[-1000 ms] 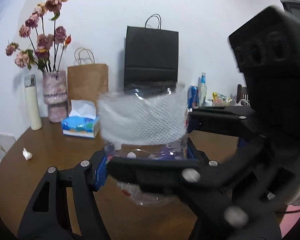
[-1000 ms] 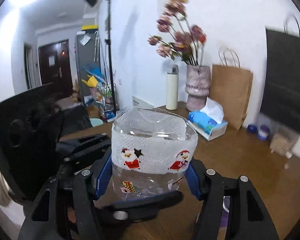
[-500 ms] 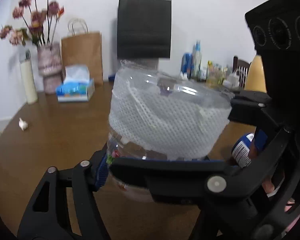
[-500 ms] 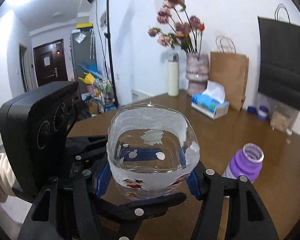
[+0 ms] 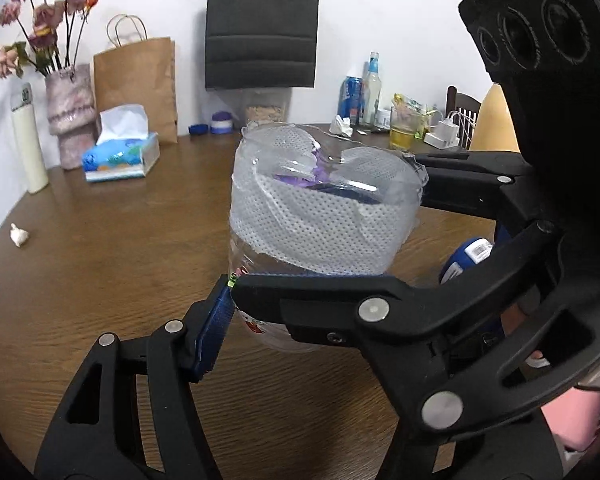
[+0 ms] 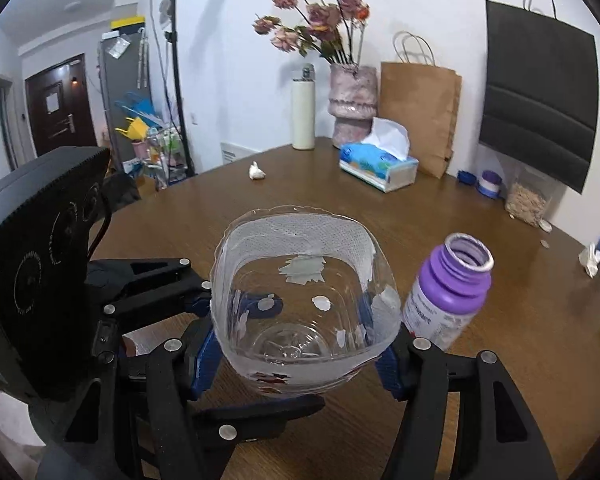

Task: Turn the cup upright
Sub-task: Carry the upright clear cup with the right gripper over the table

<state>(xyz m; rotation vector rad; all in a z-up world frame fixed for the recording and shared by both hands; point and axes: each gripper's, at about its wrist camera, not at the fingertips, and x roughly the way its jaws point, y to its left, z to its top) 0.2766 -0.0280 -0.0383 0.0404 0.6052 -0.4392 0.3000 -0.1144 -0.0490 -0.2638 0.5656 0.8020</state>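
The cup is a clear cut-off plastic bottle with a white mesh band and Santa stickers. It stands mouth up, low over the brown table. In the right wrist view the cup shows its open mouth and empty inside. My left gripper is shut on the cup's lower body with blue pads. My right gripper is shut on the same cup from the opposite side; its fingers cross the left wrist view in front of the cup.
An open purple bottle stands just right of the cup. At the back stand a tissue box, flower vase, cream flask, paper bags, drinks and a glass. A small white scrap lies at left.
Both grippers have tilted downward and lowered the cup toward the table. The view into its open mouth has grown. The purple bottle has come into the right wrist view.
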